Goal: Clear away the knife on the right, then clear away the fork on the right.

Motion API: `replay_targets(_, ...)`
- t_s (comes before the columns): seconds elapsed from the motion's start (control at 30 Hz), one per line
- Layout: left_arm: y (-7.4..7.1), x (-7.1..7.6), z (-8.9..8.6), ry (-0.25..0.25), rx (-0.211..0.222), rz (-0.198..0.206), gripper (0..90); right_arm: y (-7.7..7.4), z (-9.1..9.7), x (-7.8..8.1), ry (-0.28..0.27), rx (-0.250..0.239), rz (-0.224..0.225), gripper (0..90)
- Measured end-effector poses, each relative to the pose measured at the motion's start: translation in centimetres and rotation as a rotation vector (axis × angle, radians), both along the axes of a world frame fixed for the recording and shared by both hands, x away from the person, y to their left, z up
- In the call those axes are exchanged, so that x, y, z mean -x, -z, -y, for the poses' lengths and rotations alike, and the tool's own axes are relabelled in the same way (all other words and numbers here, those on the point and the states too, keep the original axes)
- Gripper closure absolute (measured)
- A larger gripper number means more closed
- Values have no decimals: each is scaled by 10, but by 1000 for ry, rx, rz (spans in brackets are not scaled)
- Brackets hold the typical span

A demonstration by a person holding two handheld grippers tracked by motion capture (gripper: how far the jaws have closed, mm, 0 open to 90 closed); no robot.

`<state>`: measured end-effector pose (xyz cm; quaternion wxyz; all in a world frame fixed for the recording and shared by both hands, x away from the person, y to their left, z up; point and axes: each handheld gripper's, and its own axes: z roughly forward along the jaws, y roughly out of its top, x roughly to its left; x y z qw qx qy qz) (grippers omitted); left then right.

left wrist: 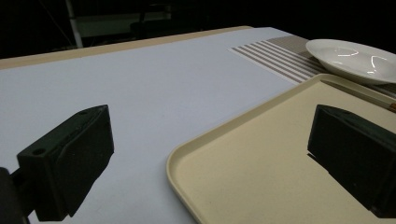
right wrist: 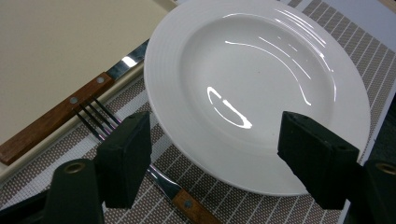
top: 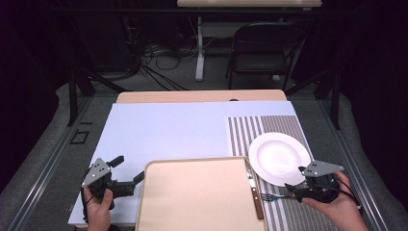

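The right gripper (right wrist: 212, 158) hovers with jaws spread and nothing pinched, low over the fork (right wrist: 140, 154) on the striped mat (right wrist: 224, 200) beside the plate (right wrist: 257, 93), perhaps touching the fork, while the left gripper (left wrist: 210, 154), jaws wide, straddles the tray's (left wrist: 261, 177) corner.

The white plate (right wrist: 261, 88) looks like glazed ceramic, glossy, with bright streaks of reflected light across its bowl. The placemat (right wrist: 327, 28) under it is a woven fabric with a fine mesh texture, matt, in brown and white stripes. The fork (right wrist: 100, 122) has dark, shiny metal tines and a brown wooden handle with metal rivets. The knife (right wrist: 56, 116) has a polished metal blade and a riveted wooden handle. The beige tray (left wrist: 261, 177) looks like matt plastic, finely grained. The pale blue table cover (left wrist: 154, 84) is smooth and matt.
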<state>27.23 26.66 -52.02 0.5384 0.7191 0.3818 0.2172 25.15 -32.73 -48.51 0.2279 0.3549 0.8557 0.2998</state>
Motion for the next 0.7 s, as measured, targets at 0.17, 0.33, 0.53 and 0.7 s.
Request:
replay_targets(0.17, 0, 0, 0, 1, 2, 2, 4, 0, 0, -2, -33, 43, -41, 312)
replay_targets(0.33, 0, 0, 0, 1, -1, 0, 4, 1, -2, -6, -93, 74, -33, 357)
replay_targets(0.53, 0, 0, 0, -1, 1, 2, 4, 0, -4, -7, -145, 161, -52, 397)
replay_targets(0.7, 0, 0, 0, 1, -2, 0, 4, 1, -4, -8, -176, 233, -65, 421)
